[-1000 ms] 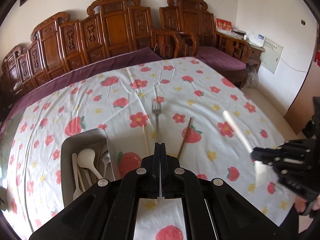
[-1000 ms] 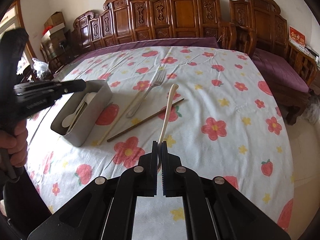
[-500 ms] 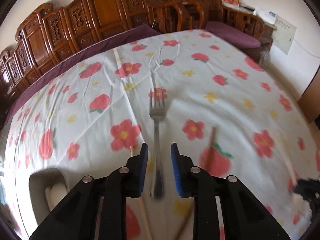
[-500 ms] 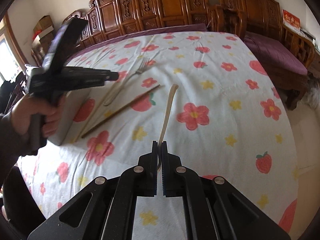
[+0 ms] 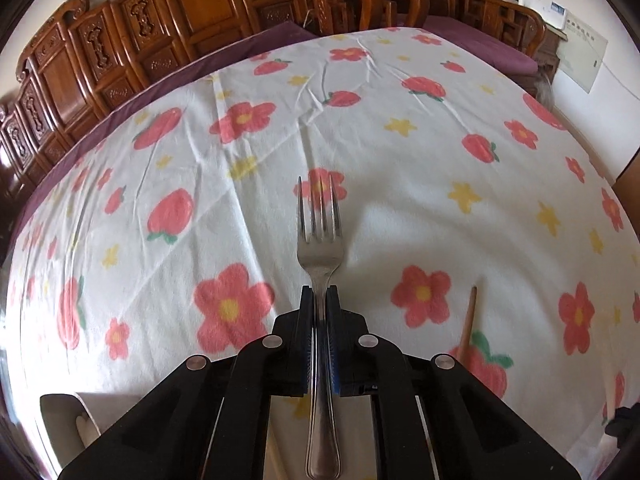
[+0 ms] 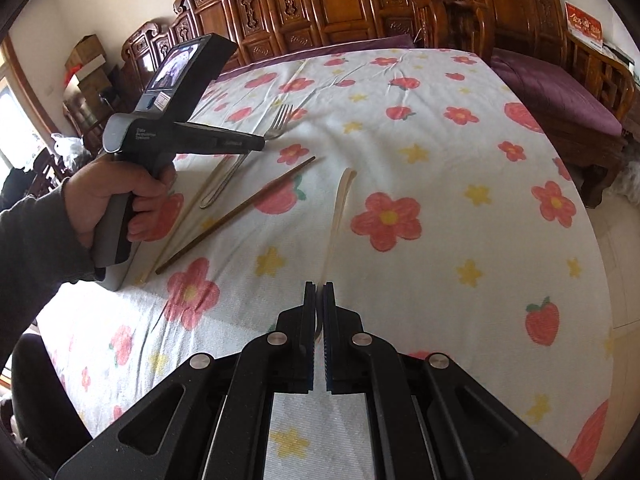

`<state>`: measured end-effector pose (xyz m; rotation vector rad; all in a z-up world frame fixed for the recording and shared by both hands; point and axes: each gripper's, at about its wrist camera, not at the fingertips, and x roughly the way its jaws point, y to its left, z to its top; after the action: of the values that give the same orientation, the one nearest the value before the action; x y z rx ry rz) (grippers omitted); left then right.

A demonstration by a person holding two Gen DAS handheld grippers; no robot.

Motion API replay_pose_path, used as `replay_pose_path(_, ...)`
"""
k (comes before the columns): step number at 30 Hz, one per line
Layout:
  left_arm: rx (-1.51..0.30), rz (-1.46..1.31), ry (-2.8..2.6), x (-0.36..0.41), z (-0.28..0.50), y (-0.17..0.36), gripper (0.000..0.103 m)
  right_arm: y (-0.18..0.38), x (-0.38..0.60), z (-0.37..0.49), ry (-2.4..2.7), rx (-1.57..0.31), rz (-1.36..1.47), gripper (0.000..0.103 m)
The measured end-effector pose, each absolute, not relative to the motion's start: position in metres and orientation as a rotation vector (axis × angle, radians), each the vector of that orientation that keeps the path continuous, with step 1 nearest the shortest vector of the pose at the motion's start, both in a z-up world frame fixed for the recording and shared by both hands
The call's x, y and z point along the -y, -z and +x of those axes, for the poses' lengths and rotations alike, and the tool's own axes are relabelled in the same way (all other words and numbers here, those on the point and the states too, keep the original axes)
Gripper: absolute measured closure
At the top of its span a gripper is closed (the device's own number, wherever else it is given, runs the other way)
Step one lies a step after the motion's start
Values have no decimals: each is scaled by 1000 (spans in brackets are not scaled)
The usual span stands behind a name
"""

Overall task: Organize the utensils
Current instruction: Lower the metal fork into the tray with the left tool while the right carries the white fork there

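Fork [image 5: 319, 256] now sits between the pads of the left gripper [image 5: 319, 300], which a second ago was pressed together over the tray and is closing on the fork's neck, so the pick-up looks begun though the fork appears to lie on the tablecloth [image 5: 400, 208]. Right gripper [image 6: 319, 300] stays pinched on a pale spoon [image 6: 340, 208]. Tray [image 5: 60, 408] is cut off at the lower left edge; the pale chopstick [image 6: 188, 220] runs partly under the left hand [image 6: 116, 196].

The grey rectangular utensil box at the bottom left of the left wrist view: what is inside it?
Only one corner of the grey rectangular utensil box shows. Inside it, a pale utensil end is visible. The black left claw covers the rest, so the other contents cannot be seen.
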<state>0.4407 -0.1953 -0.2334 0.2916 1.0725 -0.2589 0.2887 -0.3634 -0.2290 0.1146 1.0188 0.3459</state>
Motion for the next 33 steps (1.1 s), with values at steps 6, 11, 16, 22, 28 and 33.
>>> replay_pose_path(6,-1021,269,298,185,414,209,97,219,347,288,-359,-1007,101,99)
replay_pose_path(11,-956,247,323,172,390,173,97,199,323,284,-379,-977,86,99)
replay_pose_path(16,-883,201,333,144,366,130,97,184,300,283,-397,-958,69,99)
replay_pose_path(22,-844,170,311,103,340,102,97,167,264,284,-431,-934,62,99)
replay_pose_path(28,-852,156,251,56,323,109,97,158,216,286,-487,-917,44,99)
replay_pose_path(33,-883,113,206,18,321,128,97,158,176,291,-532,-916,47,99)
